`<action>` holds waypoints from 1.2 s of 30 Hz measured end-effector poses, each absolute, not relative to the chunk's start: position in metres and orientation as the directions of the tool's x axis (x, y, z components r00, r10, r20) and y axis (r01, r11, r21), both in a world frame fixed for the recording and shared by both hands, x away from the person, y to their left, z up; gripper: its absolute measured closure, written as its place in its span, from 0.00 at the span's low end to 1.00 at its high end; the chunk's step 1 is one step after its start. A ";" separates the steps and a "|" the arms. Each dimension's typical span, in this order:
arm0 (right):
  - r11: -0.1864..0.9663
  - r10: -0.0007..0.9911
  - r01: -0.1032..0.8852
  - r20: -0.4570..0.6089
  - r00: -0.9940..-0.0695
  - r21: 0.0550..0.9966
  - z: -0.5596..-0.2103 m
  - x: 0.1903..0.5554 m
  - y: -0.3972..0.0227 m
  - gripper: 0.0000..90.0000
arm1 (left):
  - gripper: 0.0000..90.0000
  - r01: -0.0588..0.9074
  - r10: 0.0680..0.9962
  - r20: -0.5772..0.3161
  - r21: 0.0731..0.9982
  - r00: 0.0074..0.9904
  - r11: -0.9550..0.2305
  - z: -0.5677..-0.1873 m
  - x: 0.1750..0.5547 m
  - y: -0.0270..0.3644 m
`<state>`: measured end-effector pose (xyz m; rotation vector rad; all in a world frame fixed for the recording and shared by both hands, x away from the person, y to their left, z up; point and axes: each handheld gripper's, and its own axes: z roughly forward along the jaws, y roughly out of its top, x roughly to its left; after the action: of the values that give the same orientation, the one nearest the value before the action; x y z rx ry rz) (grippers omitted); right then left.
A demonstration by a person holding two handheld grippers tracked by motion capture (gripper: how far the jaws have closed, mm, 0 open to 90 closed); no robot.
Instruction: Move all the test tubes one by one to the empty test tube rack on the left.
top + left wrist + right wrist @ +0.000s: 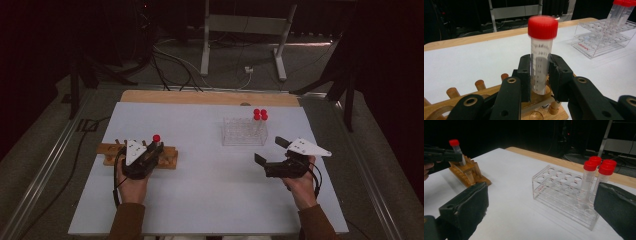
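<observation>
A clear tube with a red cap [541,62] stands upright between the pads of my left gripper [540,60], which is shut on its middle. Its lower end meets a hole in the top of the wooden rack [454,100]. In the high view this gripper [156,147] is over the wooden rack [170,159] at the table's left, with the red cap [156,138] above it. My right gripper [270,150] rests open at the right, in front of a clear plastic rack [244,134]. In the right gripper view its jaws [541,192] stand wide apart with nothing between them.
The clear rack [559,192] holds three red-capped tubes [599,167] at its far right corner; its other holes are bare. Short wooden pegs [480,84] stick up from the wooden rack. The white table top [200,200] ends in a wooden strip [200,97] at the back.
</observation>
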<state>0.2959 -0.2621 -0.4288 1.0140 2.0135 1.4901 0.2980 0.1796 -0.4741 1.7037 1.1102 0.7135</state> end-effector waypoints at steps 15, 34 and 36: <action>0.153 0.764 0.285 0.070 -0.642 0.946 -0.426 0.293 -0.258 0.00 | 0.68 0.384 0.904 -0.054 0.915 0.425 -0.126 -0.479 0.300 0.180; 0.133 0.805 0.287 0.065 -0.590 0.949 -0.409 0.314 -0.265 0.00 | 0.13 0.359 0.915 -0.152 0.933 0.373 0.009 -0.458 0.272 0.210; 0.134 0.807 0.290 0.065 -0.586 0.948 -0.407 0.317 -0.265 0.00 | 0.08 0.373 0.921 -0.148 0.928 0.360 0.004 -0.458 0.273 0.209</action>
<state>0.3173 -0.2651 -0.4074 1.0521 1.9489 1.4591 0.2728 0.2092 -0.4583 1.5719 1.1976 0.6544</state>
